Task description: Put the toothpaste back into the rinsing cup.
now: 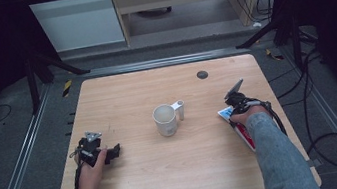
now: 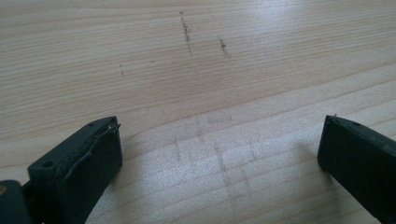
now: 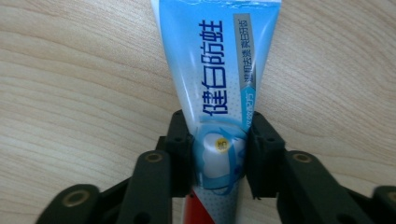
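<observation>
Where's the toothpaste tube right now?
The blue-and-white toothpaste tube lies on the wooden table's right side, clamped in the right tool, right of the white mug.

mug (image 1: 166, 120) mid-table (image 1: 121, 96) blocks straight path between grippers; rest open.

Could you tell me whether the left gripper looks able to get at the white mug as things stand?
Probably yes: the left gripper rests with open, empty jaws, and bare table lies between it and the mug.

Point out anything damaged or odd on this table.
The left gripper has a worn pad: its rubber facing is peeling off at the edge. Dark scuff marks streak the table. The toothpaste tube and mug look fine.
</observation>
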{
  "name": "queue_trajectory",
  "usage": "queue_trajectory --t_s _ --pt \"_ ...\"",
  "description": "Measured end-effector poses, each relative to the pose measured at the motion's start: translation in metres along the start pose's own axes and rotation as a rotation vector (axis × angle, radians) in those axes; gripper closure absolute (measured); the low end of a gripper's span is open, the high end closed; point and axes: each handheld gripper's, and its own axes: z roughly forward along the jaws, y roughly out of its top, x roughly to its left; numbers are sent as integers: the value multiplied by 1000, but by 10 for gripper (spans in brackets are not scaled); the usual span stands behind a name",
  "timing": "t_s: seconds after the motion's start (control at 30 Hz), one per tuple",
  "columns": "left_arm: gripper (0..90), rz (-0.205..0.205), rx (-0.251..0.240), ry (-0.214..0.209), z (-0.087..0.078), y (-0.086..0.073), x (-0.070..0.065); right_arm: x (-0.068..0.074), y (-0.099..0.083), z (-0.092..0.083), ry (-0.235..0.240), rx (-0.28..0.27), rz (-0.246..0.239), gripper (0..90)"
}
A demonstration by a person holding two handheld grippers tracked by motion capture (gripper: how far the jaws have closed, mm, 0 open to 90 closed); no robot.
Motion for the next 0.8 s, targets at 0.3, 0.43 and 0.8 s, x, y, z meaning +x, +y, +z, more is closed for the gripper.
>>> queue_trajectory --t_s 0.3,0.43,0.8 --pt "0 2 2 0 0 0 0 1 -2 -5 -5 -12 -2 722" --pt "0 2 2 0 0 0 0 1 -5 -7 -9 2 -4 727" --pt "0 2 2 1 0 0 0 -3 -19 -28 -8 -39 4 730"
